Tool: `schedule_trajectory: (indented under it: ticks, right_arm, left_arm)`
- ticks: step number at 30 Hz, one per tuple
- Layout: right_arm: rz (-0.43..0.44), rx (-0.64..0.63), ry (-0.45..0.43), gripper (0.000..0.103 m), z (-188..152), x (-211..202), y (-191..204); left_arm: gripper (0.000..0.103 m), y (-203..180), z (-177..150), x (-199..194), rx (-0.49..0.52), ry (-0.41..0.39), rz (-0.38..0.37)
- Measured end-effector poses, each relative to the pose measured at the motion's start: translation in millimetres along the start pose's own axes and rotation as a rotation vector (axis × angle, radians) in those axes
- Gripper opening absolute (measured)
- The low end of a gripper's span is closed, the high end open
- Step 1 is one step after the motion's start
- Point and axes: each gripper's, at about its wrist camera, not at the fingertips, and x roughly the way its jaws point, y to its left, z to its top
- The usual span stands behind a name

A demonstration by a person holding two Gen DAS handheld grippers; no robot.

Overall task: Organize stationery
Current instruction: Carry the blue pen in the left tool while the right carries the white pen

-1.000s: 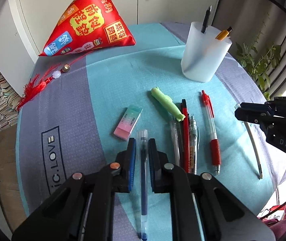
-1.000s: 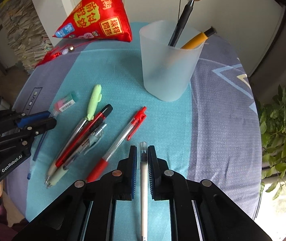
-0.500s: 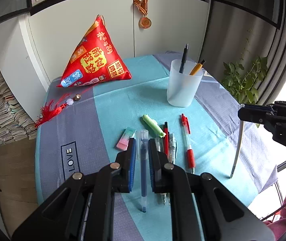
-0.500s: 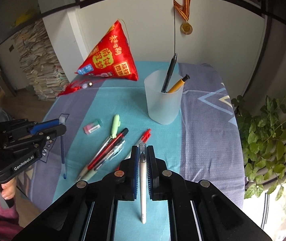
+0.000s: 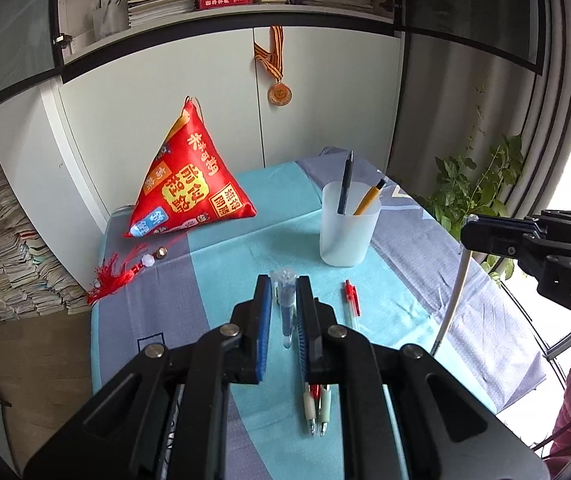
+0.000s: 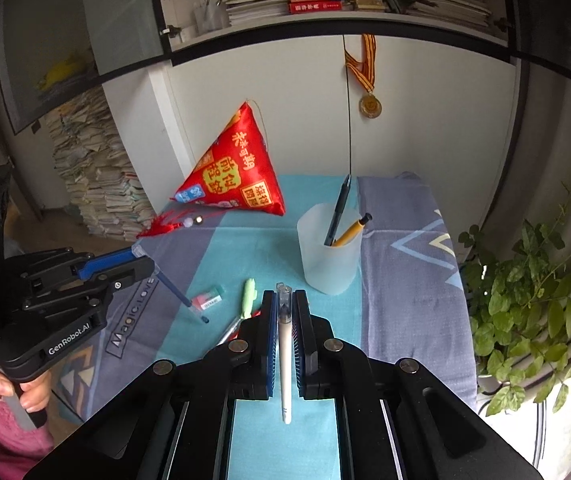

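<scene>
red pouch, medal — plant

The surface is a small table under a cloth banded in turquoise and grey-blue. At its far end sits a red pyramid-shaped cushion, its red tassel trailing on the grey band. A frosted plastic cup stands on the turquoise. Nearer lie a pink-and-green eraser, a green cactus-topped pen and a red-clipped pen.
</scene>
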Motion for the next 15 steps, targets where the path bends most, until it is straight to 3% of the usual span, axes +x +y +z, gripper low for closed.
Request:
schedule_trajectory:
  ticks: [15]
  right_arm:
    - [0.029,0.044,-0.094,0.008,50,1,-17]
  left_arm:
    - [0.011,-22,70,7,0.026,-0.077,-0.052]
